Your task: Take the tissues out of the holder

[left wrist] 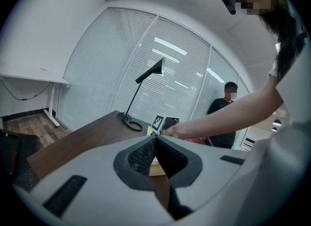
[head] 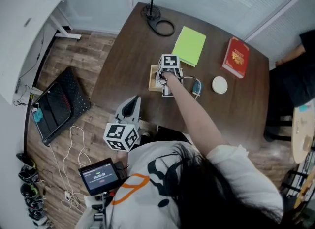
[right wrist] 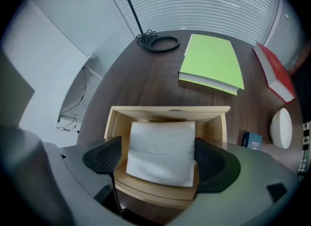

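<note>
A light wooden tissue holder [head: 153, 78] stands near the middle of the dark table [head: 128, 65]. In the right gripper view its rim [right wrist: 170, 109] frames a stack of white tissues [right wrist: 161, 137] lying flat inside. My right gripper [head: 165, 82] reaches down into the holder and stands open as wide as it goes [right wrist: 158, 156]. Its black pads [right wrist: 104, 154] flank the stack on both sides without visibly squeezing it. My left gripper [head: 129, 106] is held back at the table's near edge, apart from the holder, its jaws closed together on nothing [left wrist: 154, 142].
Behind the holder lie a green book [head: 189, 46], a red book [head: 236, 56] and a black lamp base [head: 160, 25]. A white round puck [head: 220, 84] and a small blue box [right wrist: 251, 139] sit to its right. Another person [left wrist: 224, 115] stands beyond the table.
</note>
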`<state>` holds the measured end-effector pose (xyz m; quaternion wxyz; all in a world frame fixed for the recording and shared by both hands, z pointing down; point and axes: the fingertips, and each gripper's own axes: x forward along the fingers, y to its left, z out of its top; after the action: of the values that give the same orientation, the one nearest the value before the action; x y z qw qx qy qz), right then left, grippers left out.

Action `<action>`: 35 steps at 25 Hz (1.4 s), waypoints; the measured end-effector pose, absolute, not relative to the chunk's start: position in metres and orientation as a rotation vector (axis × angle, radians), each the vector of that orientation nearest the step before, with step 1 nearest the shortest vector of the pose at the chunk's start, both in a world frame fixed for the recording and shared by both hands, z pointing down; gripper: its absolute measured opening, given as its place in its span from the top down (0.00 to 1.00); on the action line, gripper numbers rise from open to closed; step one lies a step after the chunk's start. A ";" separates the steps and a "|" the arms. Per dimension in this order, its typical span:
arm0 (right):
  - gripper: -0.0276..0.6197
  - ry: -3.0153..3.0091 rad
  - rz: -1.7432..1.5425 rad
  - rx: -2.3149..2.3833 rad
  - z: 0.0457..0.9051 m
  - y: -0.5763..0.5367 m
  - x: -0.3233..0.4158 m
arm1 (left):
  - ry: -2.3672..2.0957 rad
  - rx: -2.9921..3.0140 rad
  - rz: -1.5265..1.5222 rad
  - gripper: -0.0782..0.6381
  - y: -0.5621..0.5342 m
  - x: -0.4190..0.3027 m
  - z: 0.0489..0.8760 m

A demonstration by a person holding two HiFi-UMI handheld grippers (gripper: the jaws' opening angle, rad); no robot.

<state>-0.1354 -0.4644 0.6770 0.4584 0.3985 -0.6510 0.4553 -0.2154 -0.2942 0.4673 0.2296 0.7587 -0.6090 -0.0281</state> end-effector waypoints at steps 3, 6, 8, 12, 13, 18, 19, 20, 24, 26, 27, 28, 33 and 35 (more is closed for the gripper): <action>0.25 -1.565 1.070 0.969 0.675 -0.459 -0.136 | -1.693 2.069 -0.071 0.89 -0.292 -0.220 0.470; 0.25 -1.539 1.002 0.974 0.685 -0.457 -0.131 | -1.712 2.055 -0.069 0.89 -0.291 -0.223 0.472; 0.25 -1.523 0.994 0.972 0.688 -0.459 -0.130 | -1.725 2.044 -0.070 0.89 -0.291 -0.227 0.473; 0.25 -1.516 1.014 0.955 0.688 -0.456 -0.131 | -1.739 2.024 -0.069 0.89 -0.288 -0.233 0.474; 0.25 -1.516 1.012 0.956 0.688 -0.456 -0.130 | -1.739 2.024 -0.069 0.89 -0.288 -0.233 0.474; 0.26 -1.549 0.976 0.978 0.684 -0.458 -0.130 | -1.724 2.040 -0.074 0.89 -0.291 -0.231 0.474; 0.27 -1.566 0.962 0.986 0.682 -0.459 -0.130 | -1.721 2.044 -0.075 0.89 -0.292 -0.230 0.473; 0.28 -1.586 0.952 0.994 0.680 -0.460 -0.130 | -1.718 2.048 -0.076 0.89 -0.293 -0.229 0.472; 0.30 -1.668 0.972 1.007 0.670 -0.460 -0.132 | -1.703 2.064 -0.076 0.89 -0.294 -0.226 0.471; 0.30 -1.721 1.005 1.009 0.667 -0.462 -0.134 | -1.693 2.071 -0.071 0.89 -0.295 -0.224 0.473; 0.30 -1.751 1.020 1.013 0.665 -0.464 -0.135 | -1.689 2.075 -0.069 0.89 -0.296 -0.222 0.473; 0.30 -1.783 1.032 1.018 0.663 -0.465 -0.135 | -1.684 2.080 -0.068 0.89 -0.297 -0.221 0.473; 0.31 -1.923 1.021 1.044 0.641 -0.461 -0.129 | -1.667 2.101 -0.061 0.89 -0.298 -0.215 0.471; 0.31 -1.966 0.996 1.059 0.632 -0.461 -0.124 | -1.660 2.107 -0.056 0.89 -0.297 -0.213 0.470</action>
<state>-0.1240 -0.4610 0.6318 0.3410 0.4071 -0.7559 0.3829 -0.2129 -0.2974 0.4705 0.2273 0.7649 -0.6024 -0.0205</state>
